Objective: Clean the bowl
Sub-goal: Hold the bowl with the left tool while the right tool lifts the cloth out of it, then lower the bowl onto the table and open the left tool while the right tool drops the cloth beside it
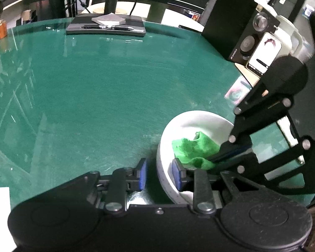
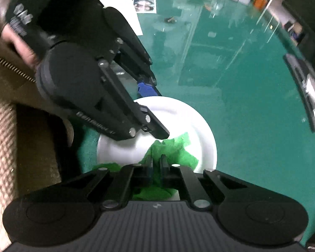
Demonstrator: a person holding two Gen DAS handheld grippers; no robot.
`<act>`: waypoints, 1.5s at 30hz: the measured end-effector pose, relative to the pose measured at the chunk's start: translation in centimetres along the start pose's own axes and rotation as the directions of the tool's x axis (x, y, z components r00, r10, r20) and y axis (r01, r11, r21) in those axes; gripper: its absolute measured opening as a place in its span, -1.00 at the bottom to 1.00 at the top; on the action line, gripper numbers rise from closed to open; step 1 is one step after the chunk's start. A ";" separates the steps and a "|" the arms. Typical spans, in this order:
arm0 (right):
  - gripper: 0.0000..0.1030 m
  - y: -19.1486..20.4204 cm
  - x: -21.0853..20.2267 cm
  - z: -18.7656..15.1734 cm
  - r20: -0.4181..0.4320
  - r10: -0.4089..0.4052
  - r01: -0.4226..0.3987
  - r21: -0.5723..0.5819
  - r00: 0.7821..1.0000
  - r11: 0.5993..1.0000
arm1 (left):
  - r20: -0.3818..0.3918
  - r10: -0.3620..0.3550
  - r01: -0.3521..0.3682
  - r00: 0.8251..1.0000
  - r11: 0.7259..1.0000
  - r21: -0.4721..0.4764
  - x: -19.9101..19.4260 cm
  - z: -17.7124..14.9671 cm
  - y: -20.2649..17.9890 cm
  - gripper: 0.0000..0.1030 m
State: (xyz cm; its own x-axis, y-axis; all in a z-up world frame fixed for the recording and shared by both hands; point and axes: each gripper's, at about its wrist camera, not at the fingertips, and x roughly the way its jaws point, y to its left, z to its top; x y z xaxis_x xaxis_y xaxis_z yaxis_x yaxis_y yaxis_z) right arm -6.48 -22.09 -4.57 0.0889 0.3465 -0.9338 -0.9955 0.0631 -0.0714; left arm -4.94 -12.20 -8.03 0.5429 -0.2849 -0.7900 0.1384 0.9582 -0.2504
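1. The white bowl sits on the green table, near its edge by the person.
2. The left gripper straddles the bowl's near rim, jaws apart, whether pinching I cannot tell.
3. The right gripper is clamped on the green cloth inside the bowl.
4. Open table lies beyond.

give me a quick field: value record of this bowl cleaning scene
surface: green table
bowl: white bowl, on the table
cloth: green cloth inside the bowl
left gripper: straddling the bowl's rim, one finger inside, one outside
right gripper: shut on the cloth, inside the bowl
background: black speaker, phone
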 end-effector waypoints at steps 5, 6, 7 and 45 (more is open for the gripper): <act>-0.91 0.4 0.6 -0.1 -0.016 -0.078 0.078 -0.034 0.997 0.996 | -0.003 0.012 -0.012 1.000 1.000 0.019 0.2 0.2 -1.2 -0.46; -0.90 0.3 0.5 -0.1 -0.018 -0.029 0.029 -0.023 0.999 0.999 | -0.004 0.009 -0.009 1.000 1.000 0.016 0.4 0.3 -1.1 -0.45; -0.90 0.2 1.2 0.3 -0.016 0.015 -0.015 -0.008 1.000 1.000 | -0.004 0.007 -0.007 1.000 1.000 0.014 0.5 0.3 -1.1 -0.44; -0.90 -4.8 1.0 -0.8 0.194 -0.496 0.420 0.328 0.847 0.846 | 0.069 0.219 -0.218 0.973 0.976 -0.026 3.3 3.3 2.4 -0.02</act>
State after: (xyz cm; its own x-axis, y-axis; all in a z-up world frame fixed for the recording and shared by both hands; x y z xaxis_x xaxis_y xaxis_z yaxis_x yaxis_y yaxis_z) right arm -1.60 -22.84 -5.41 0.5754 0.4432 -0.6873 -0.7935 0.5061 -0.3379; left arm -0.04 -10.76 -9.42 0.6157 -0.0654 -0.7853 -0.0047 0.9962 -0.0867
